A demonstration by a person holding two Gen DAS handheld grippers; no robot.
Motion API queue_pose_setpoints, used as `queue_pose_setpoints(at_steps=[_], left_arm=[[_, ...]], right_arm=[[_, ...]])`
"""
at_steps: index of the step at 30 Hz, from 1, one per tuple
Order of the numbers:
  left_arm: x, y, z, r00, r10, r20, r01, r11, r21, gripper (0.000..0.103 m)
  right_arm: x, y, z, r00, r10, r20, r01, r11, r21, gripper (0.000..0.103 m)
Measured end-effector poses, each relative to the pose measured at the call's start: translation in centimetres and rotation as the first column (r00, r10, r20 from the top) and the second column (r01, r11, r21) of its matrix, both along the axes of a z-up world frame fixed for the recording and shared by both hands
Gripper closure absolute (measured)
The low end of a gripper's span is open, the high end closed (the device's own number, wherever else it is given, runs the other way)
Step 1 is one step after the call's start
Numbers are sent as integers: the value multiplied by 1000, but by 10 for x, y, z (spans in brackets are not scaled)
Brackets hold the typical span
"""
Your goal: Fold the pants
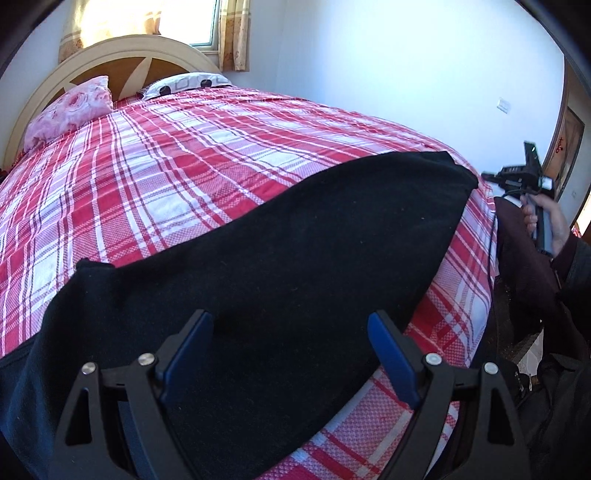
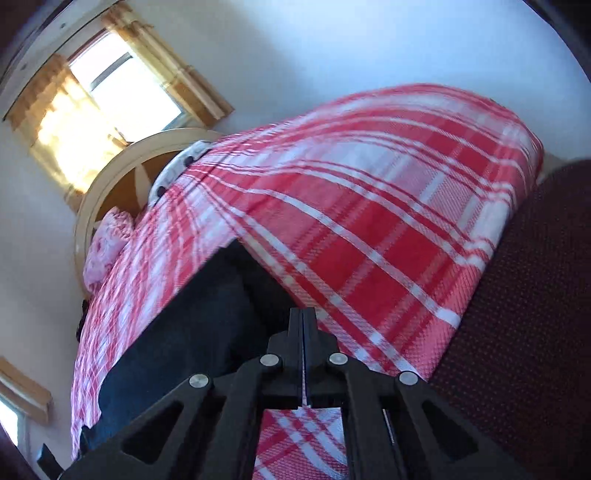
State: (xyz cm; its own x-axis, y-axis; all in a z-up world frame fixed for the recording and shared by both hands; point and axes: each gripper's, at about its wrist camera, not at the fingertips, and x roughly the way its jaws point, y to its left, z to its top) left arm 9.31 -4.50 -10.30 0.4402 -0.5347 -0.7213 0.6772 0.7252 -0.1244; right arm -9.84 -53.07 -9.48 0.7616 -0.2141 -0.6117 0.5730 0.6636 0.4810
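Dark fabric pants [image 1: 280, 258] lie flat on the red plaid bedspread [image 1: 155, 155]. Left gripper [image 1: 291, 354] gapes over them; right gripper [image 2: 303, 325] is closed, empty. Recommend pinching both edge layers together.

Daylight poured in through the window [image 1: 207, 22], blowing the curtain [image 1: 110, 22] beside it out to a yellow-white glare. The right wrist view was smeared by motion blur; the left stayed sharp. Fisheye bending and black vignette framed both pictures' corners.
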Motion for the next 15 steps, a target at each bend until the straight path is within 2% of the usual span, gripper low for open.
queue_pose_setpoints(at_steps=[2, 4, 5, 6, 8, 11, 13, 15], left_arm=[[2, -2, 2, 1000, 3, 4, -3, 1000, -5, 14], [3, -4, 4, 1000, 6, 9, -6, 1000, -13, 14], [2, -5, 6, 1000, 5, 14, -4, 1000, -24, 14], [2, -6, 6, 1000, 2, 15, -2, 1000, -29, 14], [0, -10, 5, 1000, 0, 17, 1, 1000, -28, 14], [-1, -12, 2, 1000, -4, 8, 4, 1000, -28, 14], [0, -12, 2, 1000, -2, 6, 2, 1000, -22, 14], [1, -11, 2, 1000, 3, 3, -2, 1000, -20, 14]], right_arm=[[10, 5, 16, 999, 49, 19, -48, 998, -42, 100], [24, 9, 27, 996, 88, 6, -87, 993, -81, 86], [35, 10, 31, 994, 112, -13, -113, 989, -95, 61], [46, 11, 32, 991, 131, -30, -133, 986, -104, 46], [63, 9, 31, 988, 154, -34, -157, 981, -114, 46], [91, 8, 23, 980, 181, -85, -191, 973, -133, 46], [102, 7, 18, 977, 190, -100, -203, 969, -143, 51], [110, 7, 13, 972, 199, -127, -217, 964, -156, 82]])
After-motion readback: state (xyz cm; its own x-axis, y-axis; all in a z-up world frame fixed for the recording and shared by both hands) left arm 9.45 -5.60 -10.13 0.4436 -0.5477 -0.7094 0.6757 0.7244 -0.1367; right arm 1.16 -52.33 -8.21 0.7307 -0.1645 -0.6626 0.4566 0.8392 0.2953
